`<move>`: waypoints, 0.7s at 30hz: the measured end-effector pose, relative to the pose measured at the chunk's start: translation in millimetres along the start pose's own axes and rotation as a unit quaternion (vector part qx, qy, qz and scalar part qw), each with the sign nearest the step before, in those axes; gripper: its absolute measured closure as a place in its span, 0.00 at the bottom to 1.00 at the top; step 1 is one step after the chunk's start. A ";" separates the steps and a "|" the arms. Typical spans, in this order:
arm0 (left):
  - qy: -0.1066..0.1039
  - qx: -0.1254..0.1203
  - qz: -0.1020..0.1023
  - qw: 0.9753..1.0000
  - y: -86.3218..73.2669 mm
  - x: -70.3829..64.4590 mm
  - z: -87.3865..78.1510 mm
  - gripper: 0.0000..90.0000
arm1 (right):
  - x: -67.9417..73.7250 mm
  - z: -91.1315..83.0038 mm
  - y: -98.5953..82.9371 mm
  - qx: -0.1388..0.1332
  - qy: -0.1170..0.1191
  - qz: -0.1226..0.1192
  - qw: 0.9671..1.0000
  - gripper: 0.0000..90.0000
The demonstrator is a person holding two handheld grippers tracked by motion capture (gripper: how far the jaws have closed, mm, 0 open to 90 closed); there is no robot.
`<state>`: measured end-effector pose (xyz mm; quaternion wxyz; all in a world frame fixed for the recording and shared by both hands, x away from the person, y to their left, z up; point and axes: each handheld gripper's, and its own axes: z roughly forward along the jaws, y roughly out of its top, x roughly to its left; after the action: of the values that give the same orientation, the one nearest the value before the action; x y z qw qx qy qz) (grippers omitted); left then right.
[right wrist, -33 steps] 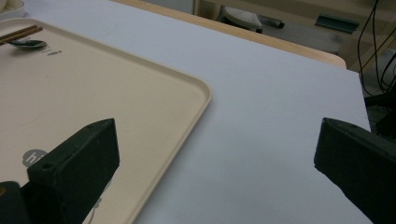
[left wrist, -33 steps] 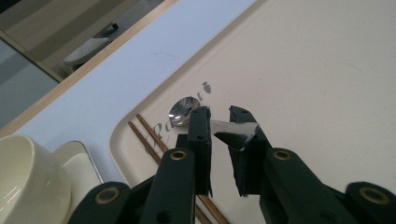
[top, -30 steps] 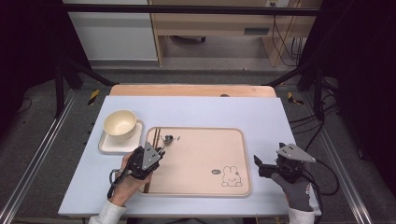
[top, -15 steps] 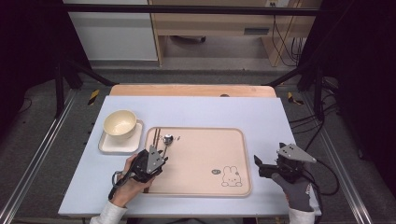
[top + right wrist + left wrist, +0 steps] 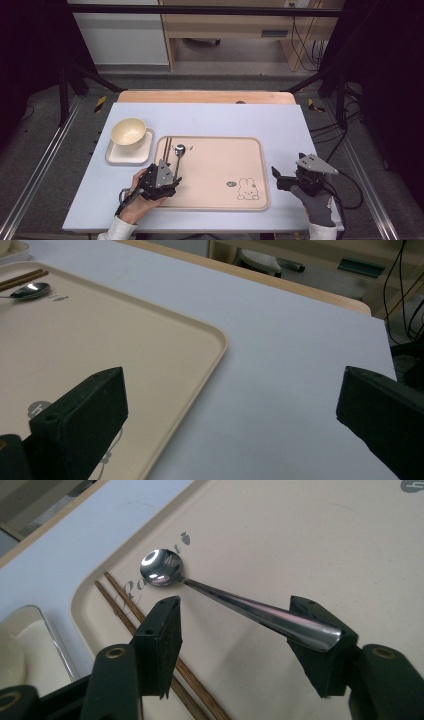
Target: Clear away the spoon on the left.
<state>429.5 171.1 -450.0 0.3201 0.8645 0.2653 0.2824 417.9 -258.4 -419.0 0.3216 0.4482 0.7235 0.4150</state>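
Left gripper (image 5: 235, 630): spoon (image 5: 240, 605) handle lies against one jaw, chopsticks (image 5: 150, 640) pass under the other; bare tray (image 5: 310, 540) ahead. Right gripper (image 5: 230, 415): open tabletop (image 5: 300, 365) ahead.

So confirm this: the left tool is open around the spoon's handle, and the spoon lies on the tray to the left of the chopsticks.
One thing is off: the spoon lies right of the chopsticks, not left, as the high view shows. The rest holds: the left tool is open around its handle, on the tray.
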 end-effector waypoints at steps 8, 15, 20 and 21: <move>-0.011 0.019 -0.014 1.000 -7.6 -3.3 5.2 0.33 | -0.2 -0.9 0.3 -0.001 -0.001 -0.001 1.000 0.00; -0.024 0.033 -0.014 0.999 -10.4 -6.6 9.1 0.28 | -0.3 -1.5 0.5 -0.003 0.000 0.000 1.000 0.00; -0.030 0.030 -0.010 0.999 -9.6 -8.1 7.3 0.25 | -1.1 -2.6 0.8 -0.004 -0.002 0.001 1.000 0.00; -0.032 0.029 -0.012 0.999 -9.3 -8.4 6.7 0.24 | -1.2 -2.4 0.7 -0.004 -0.002 0.000 1.000 0.00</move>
<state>425.4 169.1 -463.5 0.3063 0.8788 0.2732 0.2432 416.7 -260.0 -417.3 0.3247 0.4477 0.7212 0.4172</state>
